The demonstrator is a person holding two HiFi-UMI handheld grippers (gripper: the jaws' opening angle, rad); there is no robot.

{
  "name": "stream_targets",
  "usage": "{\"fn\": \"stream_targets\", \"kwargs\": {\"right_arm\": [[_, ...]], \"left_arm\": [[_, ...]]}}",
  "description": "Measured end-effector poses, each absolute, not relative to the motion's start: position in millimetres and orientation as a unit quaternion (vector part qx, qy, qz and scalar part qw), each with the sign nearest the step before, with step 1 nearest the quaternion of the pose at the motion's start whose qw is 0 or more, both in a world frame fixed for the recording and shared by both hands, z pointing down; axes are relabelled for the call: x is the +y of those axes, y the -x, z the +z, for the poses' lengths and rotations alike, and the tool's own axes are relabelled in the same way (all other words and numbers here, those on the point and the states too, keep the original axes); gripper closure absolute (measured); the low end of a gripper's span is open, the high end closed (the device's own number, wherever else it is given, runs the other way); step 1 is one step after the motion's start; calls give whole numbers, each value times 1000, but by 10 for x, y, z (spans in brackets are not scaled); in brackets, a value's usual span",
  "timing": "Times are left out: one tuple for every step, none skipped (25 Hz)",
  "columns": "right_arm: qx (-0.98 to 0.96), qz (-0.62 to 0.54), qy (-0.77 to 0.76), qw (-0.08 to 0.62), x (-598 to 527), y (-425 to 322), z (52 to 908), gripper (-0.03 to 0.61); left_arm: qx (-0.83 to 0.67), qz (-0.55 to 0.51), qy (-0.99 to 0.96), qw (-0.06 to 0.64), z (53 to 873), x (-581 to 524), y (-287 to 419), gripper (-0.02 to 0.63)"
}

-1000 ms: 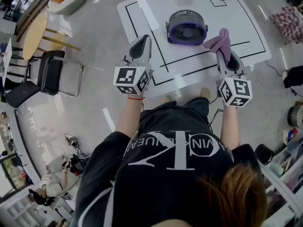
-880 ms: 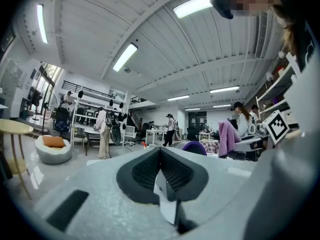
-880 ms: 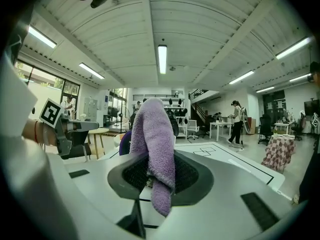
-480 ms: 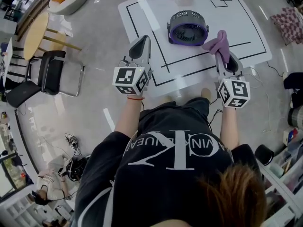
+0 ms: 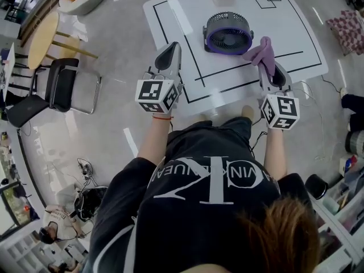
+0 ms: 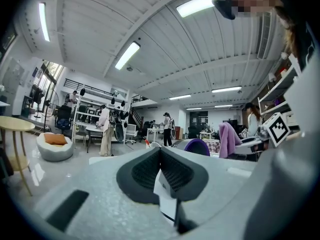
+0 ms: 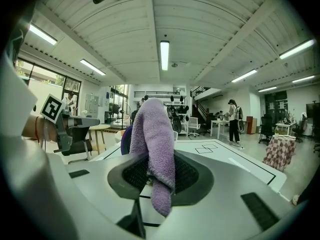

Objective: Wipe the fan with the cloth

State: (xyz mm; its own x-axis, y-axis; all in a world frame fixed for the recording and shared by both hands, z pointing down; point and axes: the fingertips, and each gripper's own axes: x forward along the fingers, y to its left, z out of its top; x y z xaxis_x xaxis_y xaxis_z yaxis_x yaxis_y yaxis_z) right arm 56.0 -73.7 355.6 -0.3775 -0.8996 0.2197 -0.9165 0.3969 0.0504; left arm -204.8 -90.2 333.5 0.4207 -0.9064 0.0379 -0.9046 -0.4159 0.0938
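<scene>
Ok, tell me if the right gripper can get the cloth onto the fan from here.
Probably yes. The right gripper is shut on the cloth, just beside the fan, with only bare table between them; the left gripper is off to the side.

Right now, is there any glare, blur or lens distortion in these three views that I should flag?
Head view: sharp, but glare streaks cross the table and floor. Left gripper view and right gripper view: strong fisheye bending, dark corners; the near cloth is in focus.
</scene>
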Motion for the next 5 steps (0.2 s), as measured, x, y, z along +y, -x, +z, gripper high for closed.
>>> {"fn": "stream_targets", "kwargs": {"right_arm": [[-830, 40, -547, 107, -742, -552, 3567, 474], [-830, 41, -546, 107, -746, -544, 3577, 474], [-830, 42, -545, 107, -750, -538, 3585, 474], [-831, 42, -545, 107, -752, -532, 3592, 474], [-831, 43, -544, 108, -755, -527, 3599, 474]], "left_arm": [[-539, -9, -841, 50, 3344, -908, 2055, 608], [-539, -9, -840, 51, 3352, -913, 2062, 609], [-540, -9, -840, 52, 3358, -918, 2069, 609], [-540, -10, -840, 52, 3363, -923, 2075, 609], [-540, -10, -840, 53, 3367, -927, 2081, 609]]}}
